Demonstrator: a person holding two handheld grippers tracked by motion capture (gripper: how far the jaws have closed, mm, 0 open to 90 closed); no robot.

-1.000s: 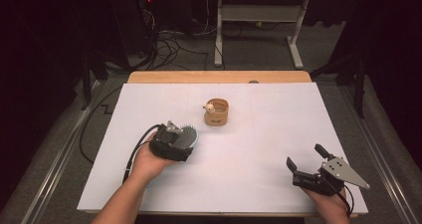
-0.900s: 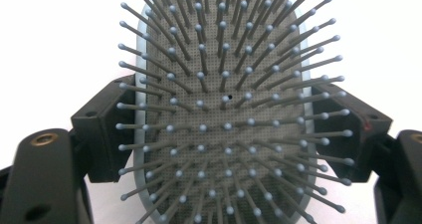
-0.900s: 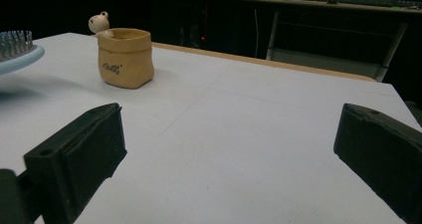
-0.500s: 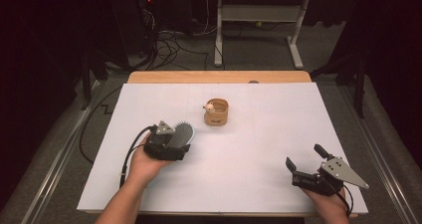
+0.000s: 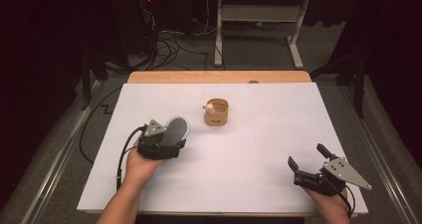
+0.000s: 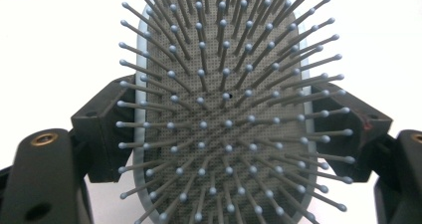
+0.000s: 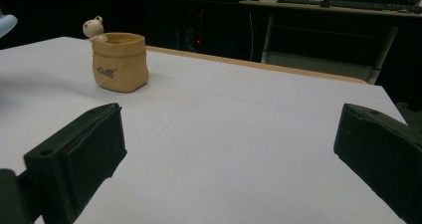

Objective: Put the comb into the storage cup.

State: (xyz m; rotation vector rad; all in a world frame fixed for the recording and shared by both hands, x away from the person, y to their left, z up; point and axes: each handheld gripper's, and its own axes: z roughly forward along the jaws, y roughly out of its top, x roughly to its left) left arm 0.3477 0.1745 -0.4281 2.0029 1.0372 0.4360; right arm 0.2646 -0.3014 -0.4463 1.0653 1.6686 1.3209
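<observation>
A light blue hairbrush (image 5: 176, 129) with grey bristles sits between the jaws of my left gripper (image 5: 169, 140) at the table's left. In the left gripper view the brush head (image 6: 224, 109) faces the camera, bristles toward it, and both black jaws press on its sides. My right gripper (image 5: 306, 155) rests near the front right edge, open with nothing between its jaws. The right gripper view looks between the spread jaws of that gripper (image 7: 234, 134) across bare white table.
A small tan sack-shaped pot (image 5: 216, 113) with a little figure on its rim stands at the table's middle back, also seen as the pot (image 7: 119, 62). The white table sheet (image 5: 249, 154) ends at a wooden strip (image 5: 219, 77). Cables and desk legs lie beyond.
My left hand has drifted slightly to the left with the hairbrush still held. The right gripper has stayed where it was.
</observation>
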